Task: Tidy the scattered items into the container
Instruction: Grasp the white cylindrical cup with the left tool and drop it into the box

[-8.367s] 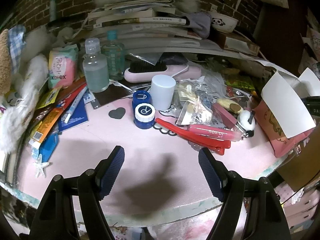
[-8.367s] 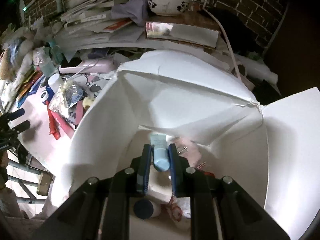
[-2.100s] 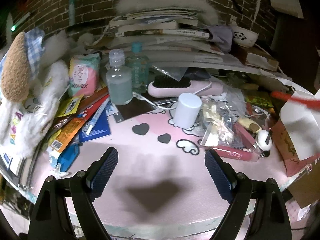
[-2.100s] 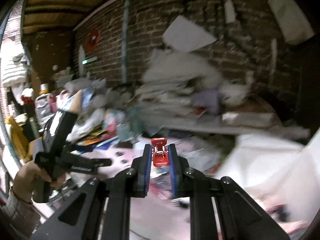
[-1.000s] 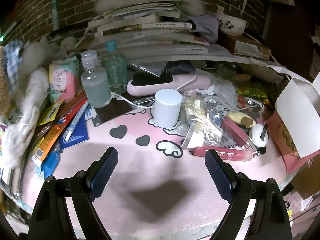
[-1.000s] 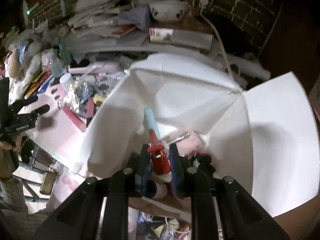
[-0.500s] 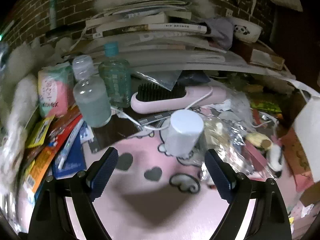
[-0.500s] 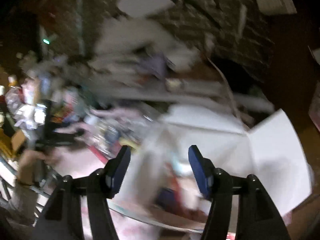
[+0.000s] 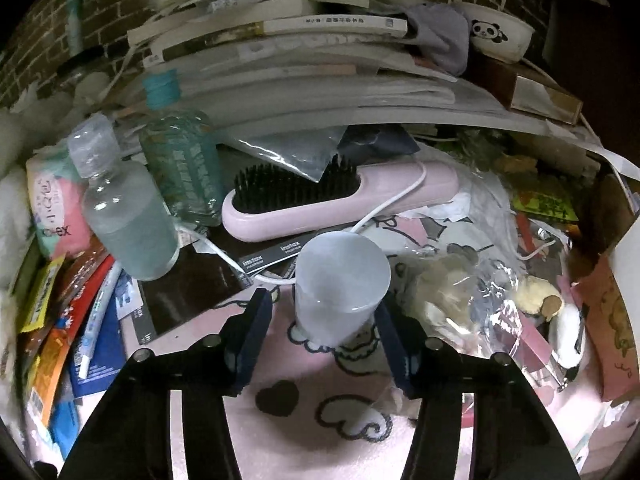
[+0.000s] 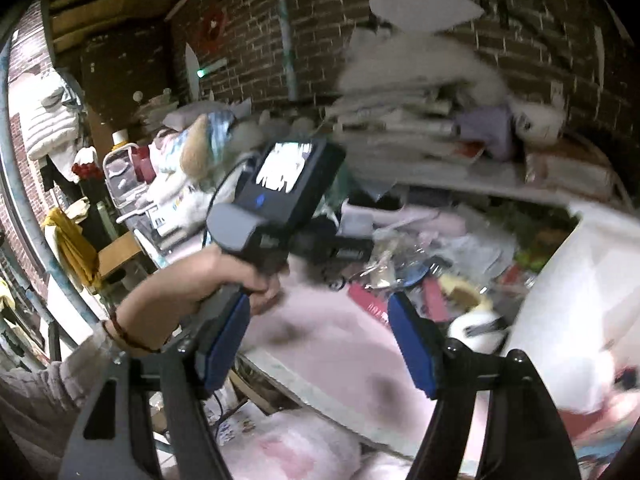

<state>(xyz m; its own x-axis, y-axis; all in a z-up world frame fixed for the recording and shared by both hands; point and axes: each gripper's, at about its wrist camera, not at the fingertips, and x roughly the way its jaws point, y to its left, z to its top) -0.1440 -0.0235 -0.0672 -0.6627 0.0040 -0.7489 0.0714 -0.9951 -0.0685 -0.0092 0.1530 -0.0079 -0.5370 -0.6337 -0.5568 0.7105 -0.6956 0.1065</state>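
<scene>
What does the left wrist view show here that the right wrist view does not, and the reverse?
Left wrist only: the left claw closing around the white cup, right pad apparently touching, left pad apart; two bottles, the pink brush and the panda bowl.

Right wrist only: the right claw opening with nothing between its pads, the hand holding the other tool, the white box.

Both: the pink table, the stacked books and brick wall.
</scene>
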